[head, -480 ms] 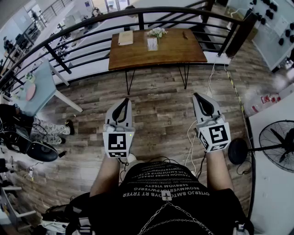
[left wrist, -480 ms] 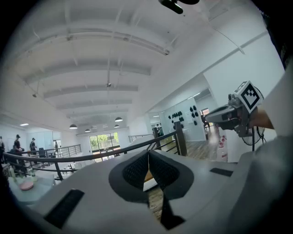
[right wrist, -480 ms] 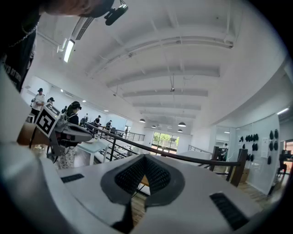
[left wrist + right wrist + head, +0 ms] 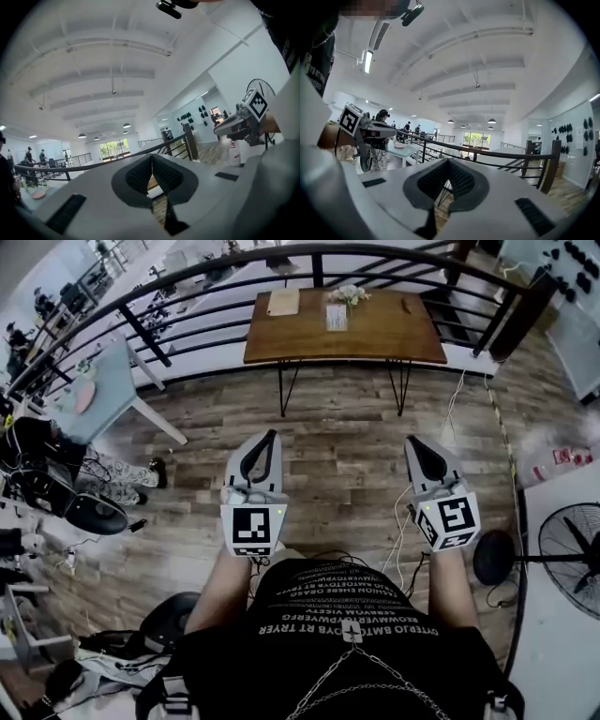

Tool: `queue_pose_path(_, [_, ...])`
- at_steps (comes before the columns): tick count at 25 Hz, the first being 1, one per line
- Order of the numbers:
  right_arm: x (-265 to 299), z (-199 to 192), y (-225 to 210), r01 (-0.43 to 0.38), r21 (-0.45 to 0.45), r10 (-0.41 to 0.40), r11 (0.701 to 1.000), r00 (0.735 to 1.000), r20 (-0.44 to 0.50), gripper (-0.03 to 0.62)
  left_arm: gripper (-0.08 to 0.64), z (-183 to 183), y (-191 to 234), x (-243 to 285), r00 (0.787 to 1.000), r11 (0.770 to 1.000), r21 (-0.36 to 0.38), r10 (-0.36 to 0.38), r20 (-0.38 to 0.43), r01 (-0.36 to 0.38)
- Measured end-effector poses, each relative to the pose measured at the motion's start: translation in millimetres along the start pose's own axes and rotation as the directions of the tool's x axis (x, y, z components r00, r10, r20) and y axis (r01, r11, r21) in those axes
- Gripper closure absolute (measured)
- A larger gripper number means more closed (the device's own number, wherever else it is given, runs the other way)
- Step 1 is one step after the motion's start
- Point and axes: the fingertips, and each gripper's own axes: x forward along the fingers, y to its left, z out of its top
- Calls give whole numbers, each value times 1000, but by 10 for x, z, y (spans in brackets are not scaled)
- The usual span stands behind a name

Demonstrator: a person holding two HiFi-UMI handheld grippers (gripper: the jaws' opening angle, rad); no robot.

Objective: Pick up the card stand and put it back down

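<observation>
The card stand, a small upright white card, stands on the wooden table far ahead, by the black railing. A tan notebook and a small bunch of flowers lie beside it. Both grippers are held level in front of the person's chest, well short of the table. My left gripper has its jaws together with nothing in them, as the left gripper view also shows. The right gripper is likewise shut and empty, seen again in the right gripper view.
A curved black railing runs behind the table. A light blue table stands at the left, with a black chair and cables near it. A standing fan and a white counter are at the right. Wood-plank floor lies between me and the table.
The head view has shifted a little, so the table and railing sit further right in the picture. Both grippers keep their places in front of the body, still shut.
</observation>
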Motion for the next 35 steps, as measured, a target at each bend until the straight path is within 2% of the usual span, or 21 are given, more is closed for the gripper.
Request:
queue_pose_path(3, [-6, 24, -23, -15, 5, 15, 1000, 1000, 0, 578, 532, -7, 4, -17, 999, 999, 38, 38, 8, -38])
queue_pose_path(6, [1, 11, -12, -22, 0, 22, 1000, 1000, -3, 578, 532, -33, 17, -60, 998, 998, 41, 56, 20, -57])
queue_pose_path(15, [135, -264, -26, -21, 23, 22, 1000, 999, -32, 578, 531, -191, -193, 97, 999, 994, 105, -39, 10, 38])
queue_pose_path(20, [321, -293, -151, 22, 23, -22, 999, 1000, -20, 578, 531, -362, -100, 470, 997, 996, 47, -80, -11, 81])
queue_pose_path(24, [584, -300, -346, 47, 17, -46, 999, 998, -49, 578, 531, -416, -31, 898, 992, 992, -8, -125, -5, 125])
queue_pose_path(27, [774, -302, -428, 51, 17, -50, 999, 996, -69, 578, 531, -466, -15, 1121, 978, 976, -62, -209, 10, 210])
queue_pose_path(29, [951, -282, -478, 49, 7, -48, 999, 996, -78, 578, 531, -445, 20, 1238, 963, 964, 15, -267, 42, 267])
queue_pose_path(31, [1144, -262, -516, 42, 4, -41, 999, 995, -87, 578, 531, -376, 61, 1337, 937, 935, 135, -340, 87, 327])
queue_pose_path(32, [1232, -261, -522, 38, 6, -37, 999, 995, -93, 578, 531, -359, 93, 1378, 921, 918, 172, -377, 94, 358])
queue_pose_path(34, [1396, -261, -514, 26, 6, -25, 1000, 994, -103, 578, 531, -426, 207, 1457, 901, 890, 193, -431, 54, 414])
queue_pose_path(35, [1475, -255, -507, 19, 3, -18, 1000, 994, -106, 578, 531, -500, 291, 1507, 899, 883, 195, -438, 11, 428])
